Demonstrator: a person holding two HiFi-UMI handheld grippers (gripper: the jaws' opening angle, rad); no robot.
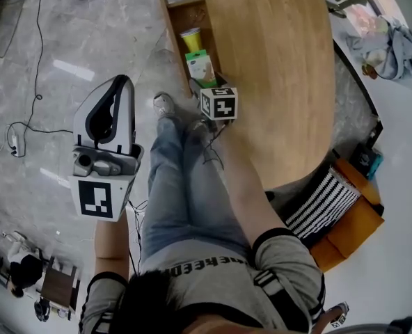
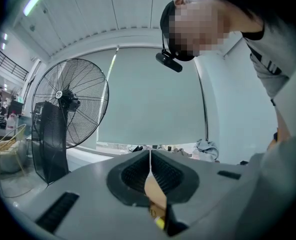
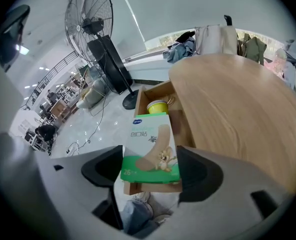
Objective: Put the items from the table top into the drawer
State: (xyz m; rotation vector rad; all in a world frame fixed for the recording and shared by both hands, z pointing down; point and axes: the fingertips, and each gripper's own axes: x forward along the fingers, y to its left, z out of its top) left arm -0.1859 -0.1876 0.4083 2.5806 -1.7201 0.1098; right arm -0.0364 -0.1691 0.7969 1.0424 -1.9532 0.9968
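Note:
A white and green plaster box (image 3: pixel 150 151) sits between the jaws of my right gripper (image 3: pixel 152 167), which is shut on it. The box hangs over the near end of the open wooden drawer (image 3: pixel 149 91) at the left side of the round wooden table (image 3: pixel 238 99). A yellow cup (image 3: pixel 158 105) stands further in. From the head view, the box (image 1: pixel 201 67) and right gripper (image 1: pixel 207 83) are above the drawer (image 1: pixel 173 21), near the cup (image 1: pixel 191 39). My left gripper (image 1: pixel 117 88) is raised over the floor, away from the table, its jaws (image 2: pixel 150 156) pressed together on nothing.
The person's legs (image 1: pixel 185 186) and shoes (image 1: pixel 164 104) are right by the drawer's front. Cables (image 1: pixel 25 127) trail on the marble floor at left. A standing fan (image 3: pixel 95 19) is beyond the drawer. Clothes (image 1: pixel 383 40) and an orange seat (image 1: pixel 349 221) lie right of the table (image 1: pixel 275 68).

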